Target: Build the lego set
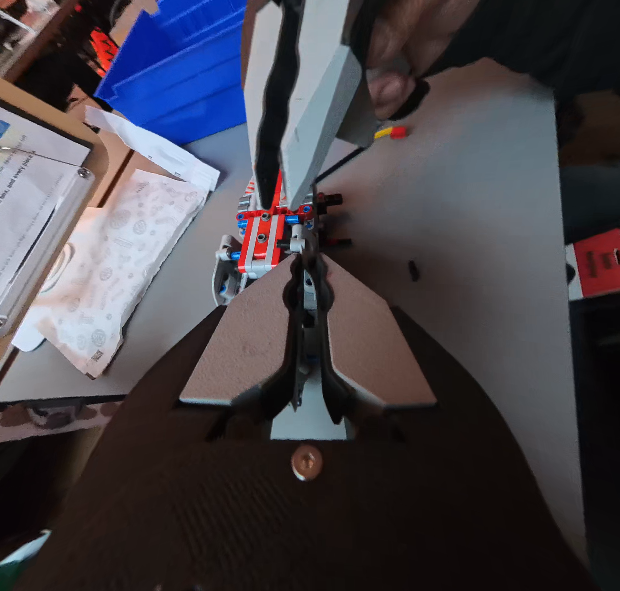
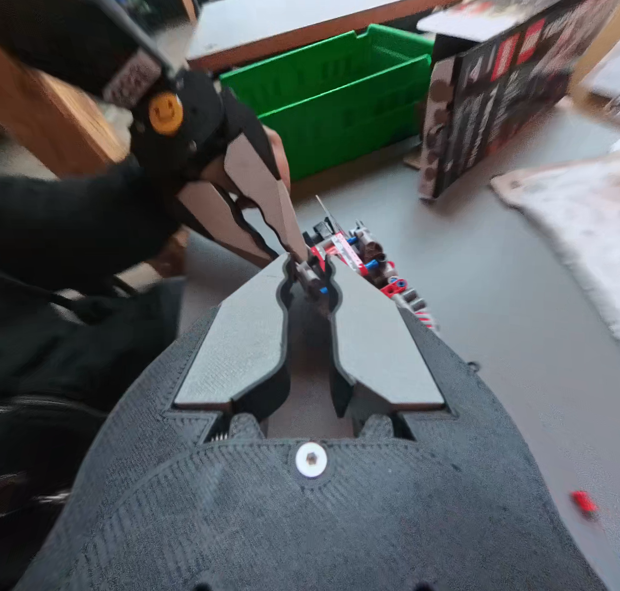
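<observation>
Left claw (image 1: 307, 266) clenched on lego model's (image 1: 265, 239) grey end, steadying it on table (image 1: 436, 239); right claw (image 2: 308, 273) grips opposite end, prob. to press parts together.

left wrist: close, steep down | right wrist: close, opposite side | shared: lego model (image 1: 265, 243) (image 2: 352, 256)

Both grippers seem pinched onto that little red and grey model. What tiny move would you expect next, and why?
Probably a gentle squeeze together, to seat a part. The left gripper is shut on the grey end of the lego model, steadying it above the table. The right gripper grips the model at its red cross beam. Which part is being joined is too blurred to tell.
</observation>
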Motion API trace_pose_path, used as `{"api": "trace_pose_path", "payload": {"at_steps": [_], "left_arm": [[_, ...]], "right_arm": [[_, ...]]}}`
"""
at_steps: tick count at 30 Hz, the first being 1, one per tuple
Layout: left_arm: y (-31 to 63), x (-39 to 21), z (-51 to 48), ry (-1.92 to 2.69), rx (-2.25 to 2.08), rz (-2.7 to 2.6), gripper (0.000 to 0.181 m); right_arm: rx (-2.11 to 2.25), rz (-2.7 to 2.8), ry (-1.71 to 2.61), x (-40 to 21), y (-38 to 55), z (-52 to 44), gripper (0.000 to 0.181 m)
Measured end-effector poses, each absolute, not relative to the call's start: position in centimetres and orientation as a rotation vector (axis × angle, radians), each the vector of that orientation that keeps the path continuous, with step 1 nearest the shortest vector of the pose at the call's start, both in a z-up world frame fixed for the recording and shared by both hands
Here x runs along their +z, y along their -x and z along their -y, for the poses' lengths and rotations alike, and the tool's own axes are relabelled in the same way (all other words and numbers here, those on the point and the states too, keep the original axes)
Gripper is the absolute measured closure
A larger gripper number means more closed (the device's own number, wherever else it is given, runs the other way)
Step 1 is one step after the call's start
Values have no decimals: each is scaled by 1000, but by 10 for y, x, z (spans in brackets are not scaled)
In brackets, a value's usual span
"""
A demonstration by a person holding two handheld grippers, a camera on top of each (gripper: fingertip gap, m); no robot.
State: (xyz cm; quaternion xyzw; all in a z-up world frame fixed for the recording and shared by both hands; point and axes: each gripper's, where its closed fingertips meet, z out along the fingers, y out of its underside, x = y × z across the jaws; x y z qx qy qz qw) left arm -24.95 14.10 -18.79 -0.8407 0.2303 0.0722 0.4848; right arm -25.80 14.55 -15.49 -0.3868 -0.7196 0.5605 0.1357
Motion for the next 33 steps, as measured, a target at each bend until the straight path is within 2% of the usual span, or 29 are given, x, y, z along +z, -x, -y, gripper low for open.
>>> {"api": "trace_pose_path", "payload": {"at_steps": [4,7,8,11,14,19,33], "left_arm": [[244,-190,-146,1972,348,-484,177],[242,-196,-148,1973,525,-523,177],[241,-197,-150,1977,550,-532,177],[242,-198,-153,1989,545,-504,177],[243,-199,-153,1986,564,-502,177],[247,-203,-155,1999,586,-474,178],[248,-208,-155,2023,586,-443,180]], "right_arm": [[1589,2027,1383,-165,259,-149,164],[1410,2021,1408,-174,256,-151,179],[1360,2028,1401,-174,255,-150,177],[1212,2046,1385,-176,254,-148,172],[1103,2049,1376,-179,256,-149,181],[948,2064,1374,-187,256,-149,179],[922,1841,1253,-190,261,-151,181]]}}
